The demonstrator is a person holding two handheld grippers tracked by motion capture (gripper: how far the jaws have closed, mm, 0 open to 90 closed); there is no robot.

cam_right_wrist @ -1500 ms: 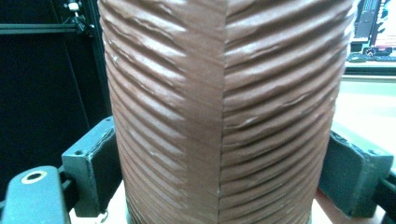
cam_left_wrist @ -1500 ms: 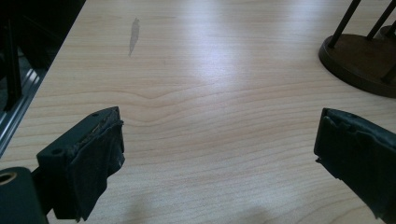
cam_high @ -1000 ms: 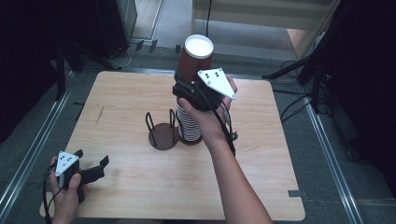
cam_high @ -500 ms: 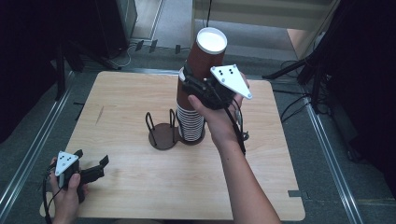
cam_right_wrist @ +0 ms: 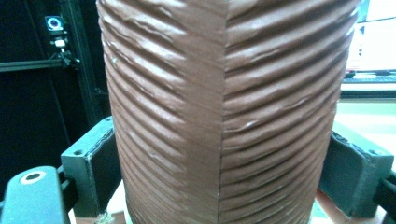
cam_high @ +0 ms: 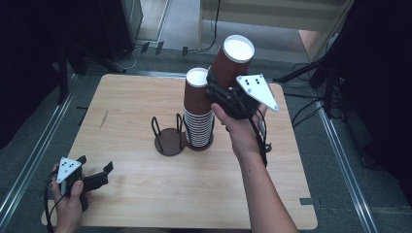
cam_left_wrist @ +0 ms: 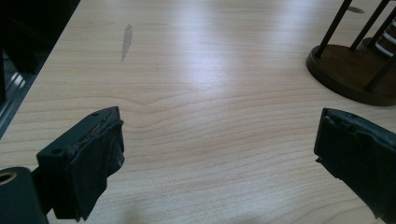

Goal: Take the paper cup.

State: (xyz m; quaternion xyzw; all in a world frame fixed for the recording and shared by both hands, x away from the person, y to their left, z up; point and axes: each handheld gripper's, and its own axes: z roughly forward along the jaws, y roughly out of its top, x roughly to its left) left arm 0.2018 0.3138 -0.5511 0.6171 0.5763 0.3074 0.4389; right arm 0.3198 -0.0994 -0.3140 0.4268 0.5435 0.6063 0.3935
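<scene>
Lifted clear of the stack (cam_high: 198, 114), the cup (cam_high: 232, 62) sits clamped in the right hand-held gripper (cam_high: 219, 93).

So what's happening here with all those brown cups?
A person holds a gripper in each hand. The right gripper has its fingers clamped on one brown cup, held in the air beside the stack of cups in the holder. The left gripper rests open near the table corner.
</scene>
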